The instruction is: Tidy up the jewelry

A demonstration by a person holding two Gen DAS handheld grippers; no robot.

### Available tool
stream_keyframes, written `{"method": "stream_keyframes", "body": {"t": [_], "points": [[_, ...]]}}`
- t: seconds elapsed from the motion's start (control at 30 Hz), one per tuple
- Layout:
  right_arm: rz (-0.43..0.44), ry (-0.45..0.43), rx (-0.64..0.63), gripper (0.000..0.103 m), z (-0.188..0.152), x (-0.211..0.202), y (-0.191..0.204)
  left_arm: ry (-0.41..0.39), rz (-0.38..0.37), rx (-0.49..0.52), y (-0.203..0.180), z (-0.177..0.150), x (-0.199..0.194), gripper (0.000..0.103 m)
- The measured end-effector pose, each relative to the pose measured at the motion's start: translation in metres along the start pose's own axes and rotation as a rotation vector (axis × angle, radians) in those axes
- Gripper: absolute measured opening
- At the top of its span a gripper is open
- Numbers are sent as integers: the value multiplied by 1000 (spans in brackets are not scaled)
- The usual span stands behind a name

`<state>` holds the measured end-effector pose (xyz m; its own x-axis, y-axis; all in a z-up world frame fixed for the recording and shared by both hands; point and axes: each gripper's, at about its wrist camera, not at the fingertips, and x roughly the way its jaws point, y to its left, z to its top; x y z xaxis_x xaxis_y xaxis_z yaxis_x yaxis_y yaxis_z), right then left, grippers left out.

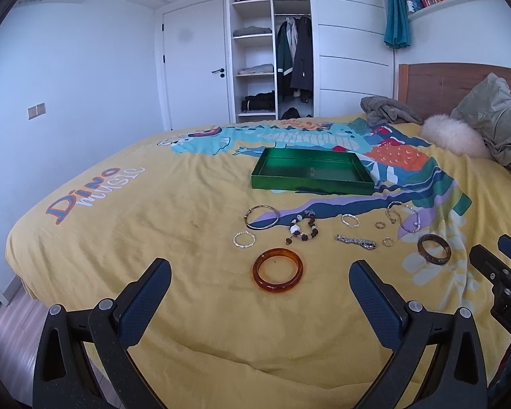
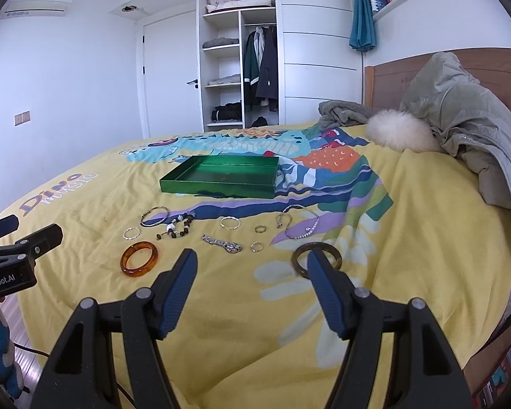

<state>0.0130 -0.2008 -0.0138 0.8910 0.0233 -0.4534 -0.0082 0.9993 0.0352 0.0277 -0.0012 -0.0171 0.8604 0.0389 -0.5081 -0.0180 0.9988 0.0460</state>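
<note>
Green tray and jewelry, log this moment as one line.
shallow green metallic tray: looks empty | translucent orange bangle: on yellow bedspread | left tool: open | right tool: open

Even cool daylight, soft shadows, sharp focus, fisheye-curved dark corners

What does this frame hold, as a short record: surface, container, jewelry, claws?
surface: yellow bedspread
container: green tray, looks empty, beyond the jewelry
jewelry: all loose on the bedspread; orange bangle nearest left claw, brown bangle by right claw, beaded bracelet, watch, thin bangles and small rings
left claw: open, empty
right claw: open, empty
progress: nothing in tray yet
</note>
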Motion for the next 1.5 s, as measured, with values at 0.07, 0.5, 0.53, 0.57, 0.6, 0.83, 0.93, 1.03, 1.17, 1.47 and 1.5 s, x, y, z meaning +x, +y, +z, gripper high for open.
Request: {"method": "stream_keyframes", "body": {"t": [0.07, 0.5, 0.53, 0.57, 0.6, 0.83, 0.93, 1.03, 1.17, 1.47, 1.5], "points": [[0, 0, -1, 66, 0, 1, 0, 2, -3, 1, 1, 0, 2, 103], [2, -1, 4, 66, 8, 8, -6, -9, 1, 6, -4, 5, 7, 103], [2, -3, 3, 66, 9, 10, -6, -11, 1, 5, -4, 6, 7, 103], [1, -4, 2, 66, 9, 11, -6, -13, 2, 3, -4, 7, 7, 103], [2, -7, 0, 66, 10, 12, -7, -16, 3, 3, -4, 8, 7, 103], [2, -18, -7, 66, 8, 12, -5, -26, -2, -2, -2, 13, 10, 103], [2, -17, -4, 66, 8, 13, -6, -17, -10, 2, -3, 14, 13, 103], [2, -16, 4, 66, 8, 16, -10, -9, -9, 8, -4, 15, 16, 103], [2, -10, 16, 66, 7, 19, -16, 6, -15, 7, -4, 16, 21, 103], [6, 7, 19, 66, 3, 29, -20, 30, -12, 6, -4, 16, 33, 103], [7, 9, 20, 66, 2, 30, -20, 32, -12, 8, -4, 16, 34, 103]]}}
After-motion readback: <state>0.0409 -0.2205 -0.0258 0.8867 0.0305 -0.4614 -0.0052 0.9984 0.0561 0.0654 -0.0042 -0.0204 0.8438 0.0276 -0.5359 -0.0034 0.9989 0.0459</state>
